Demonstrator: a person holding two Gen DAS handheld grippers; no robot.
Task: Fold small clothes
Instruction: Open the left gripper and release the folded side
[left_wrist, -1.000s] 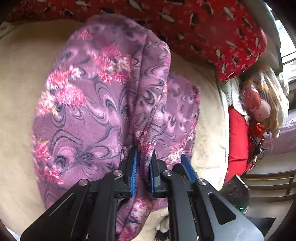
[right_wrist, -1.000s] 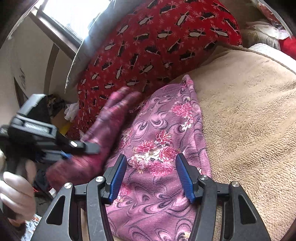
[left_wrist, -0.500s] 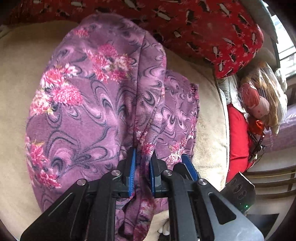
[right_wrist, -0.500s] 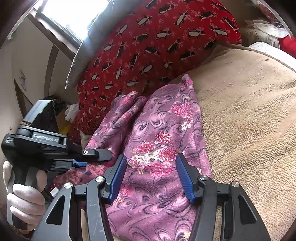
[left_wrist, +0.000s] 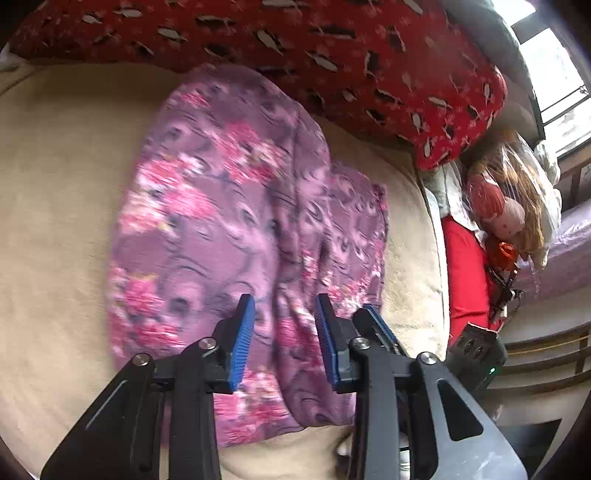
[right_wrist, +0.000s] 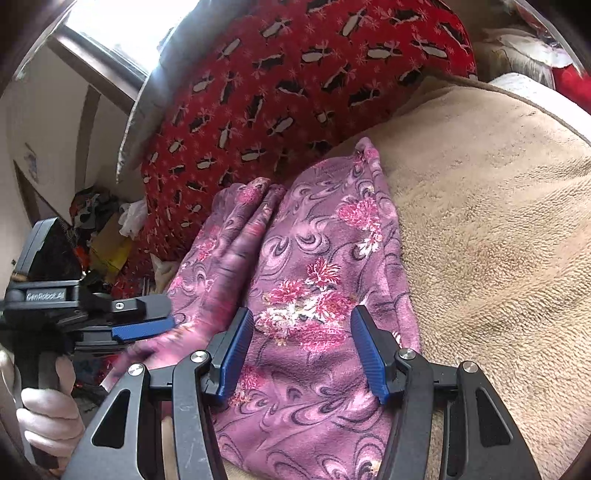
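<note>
My left gripper (left_wrist: 282, 332) is opening, its jaws clear of the floral fleece garment (left_wrist: 240, 236); my right gripper (right_wrist: 301, 354) hovers half-open, empty. Risk: the released fold (right_wrist: 225, 258) may slump open on the plush beige blanket (right_wrist: 498, 229).

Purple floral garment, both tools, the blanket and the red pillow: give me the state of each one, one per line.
Purple floral garment: folded lengthwise, lying on the blanket, released.
Left tool: jaws opening, fabric between them, pads not pressing it.
Right tool: open, hovering over the garment, holding nothing.
Tan blanket: spread flat under the garment.
Red patterned pillow: propped behind the garment.
</note>
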